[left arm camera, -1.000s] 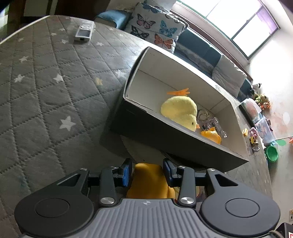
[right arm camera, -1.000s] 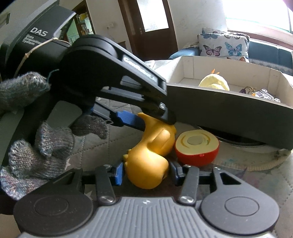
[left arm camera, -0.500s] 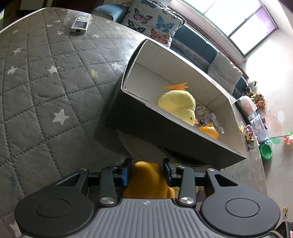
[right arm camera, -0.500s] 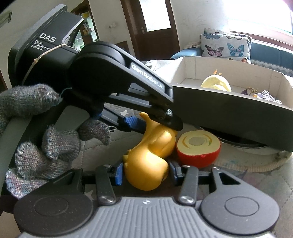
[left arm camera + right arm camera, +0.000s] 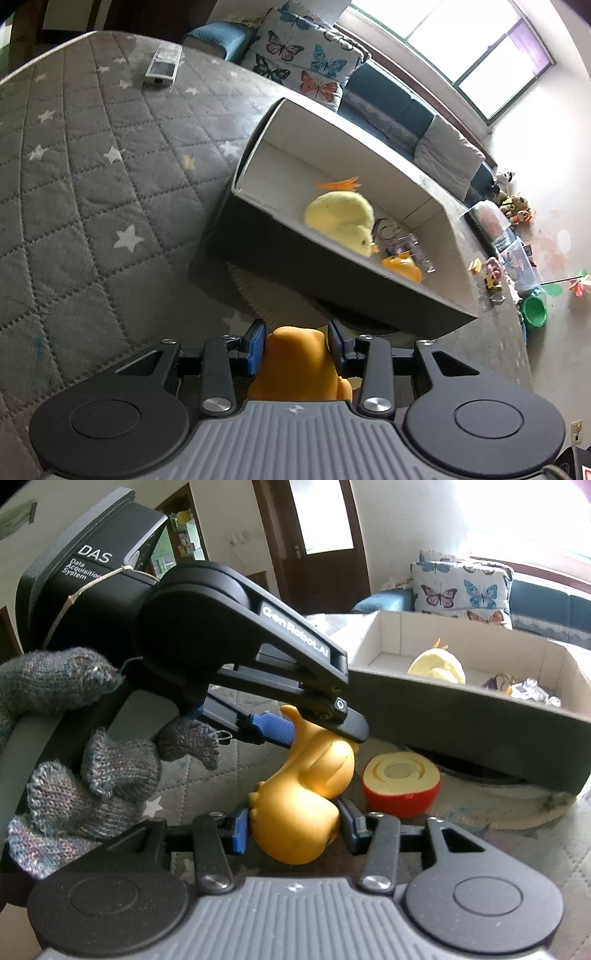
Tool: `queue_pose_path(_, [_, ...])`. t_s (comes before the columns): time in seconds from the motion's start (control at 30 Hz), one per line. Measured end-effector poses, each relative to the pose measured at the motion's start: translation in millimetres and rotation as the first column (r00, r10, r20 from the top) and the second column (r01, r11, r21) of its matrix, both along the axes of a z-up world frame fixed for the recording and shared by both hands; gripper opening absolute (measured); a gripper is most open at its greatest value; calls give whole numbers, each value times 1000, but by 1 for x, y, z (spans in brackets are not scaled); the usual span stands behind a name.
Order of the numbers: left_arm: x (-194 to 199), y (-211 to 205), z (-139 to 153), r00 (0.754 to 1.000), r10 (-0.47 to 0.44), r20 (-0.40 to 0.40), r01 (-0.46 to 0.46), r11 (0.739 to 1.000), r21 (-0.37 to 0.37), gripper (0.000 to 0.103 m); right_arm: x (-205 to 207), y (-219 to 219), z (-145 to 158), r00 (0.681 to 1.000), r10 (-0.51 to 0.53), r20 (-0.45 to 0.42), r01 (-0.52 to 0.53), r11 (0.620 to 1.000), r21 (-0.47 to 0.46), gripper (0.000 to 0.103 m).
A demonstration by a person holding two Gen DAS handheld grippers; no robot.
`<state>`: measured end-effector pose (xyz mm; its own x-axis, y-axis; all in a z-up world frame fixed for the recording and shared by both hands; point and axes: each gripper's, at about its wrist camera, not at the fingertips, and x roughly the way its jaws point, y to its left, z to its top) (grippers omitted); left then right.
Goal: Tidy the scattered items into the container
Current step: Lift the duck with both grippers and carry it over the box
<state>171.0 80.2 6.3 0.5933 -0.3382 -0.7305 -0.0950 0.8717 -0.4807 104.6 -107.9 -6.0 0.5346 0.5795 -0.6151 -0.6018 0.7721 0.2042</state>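
Grey quilted star-print surface (image 5: 92, 192) is filling most of the left view, with a sofa and butterfly cushions sitting behind it.

Progress-wise, I'd call it partway. The box (image 5: 325, 273) is sitting on the quilt with some stuff already inside: a fluffy yellow chick (image 5: 341, 218), a small orange toy (image 5: 402, 267) near the front wall, and some clear and dark trinkets (image 5: 397, 236) I can't really make out. That end is filling up; the other end is looking bare.

What's still outside: an orange duck (image 5: 306, 797) and a red apple half (image 5: 402, 788), cut face up, lying just beside the box on the quilt.

The duck is getting gripped from both ends right now. The left tool (image 5: 314, 725) is clenching its upper part, blue pads pressing on either side, with a knit-gloved hand (image 5: 85, 760) holding that tool. The right tool (image 5: 291, 829) is grasping the duck's fat lower body, pads touching both sides. Can't tell if the duck is lifting off the quilt or resting on it.

So left to do, by my guess: duck into the box, then the apple half. There's also a small white device (image 5: 162, 66) lying well apart at the far edge, no idea if that counts.
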Motion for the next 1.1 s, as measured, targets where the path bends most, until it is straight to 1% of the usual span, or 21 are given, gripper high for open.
queue_pose_path(0.1, [0,-4,9,1000,-1,20,1,1000,6,39,0,-3,7,1000,-3,20,2,1000,6,47])
queue_pose_path(0.33, [3,-12,22,999,0,36,-1,1000,13,39,3,-10,18,999,-5,41,4,1000,20,47])
queue_pose_path(0.5, [10,-20,36,998,-11,67,10,1000,22,39,8,-16,30,998,-10,63,9,1000,26,47])
queue_pose_path(0.8, [38,-25,57,994,-21,105,18,999,32,40,44,-13,48,996,-19,89,16,999,34,47])
queue_pose_path(1.1, [83,-18,71,991,-18,130,14,999,39,40,82,-8,65,993,-25,112,21,999,39,47])
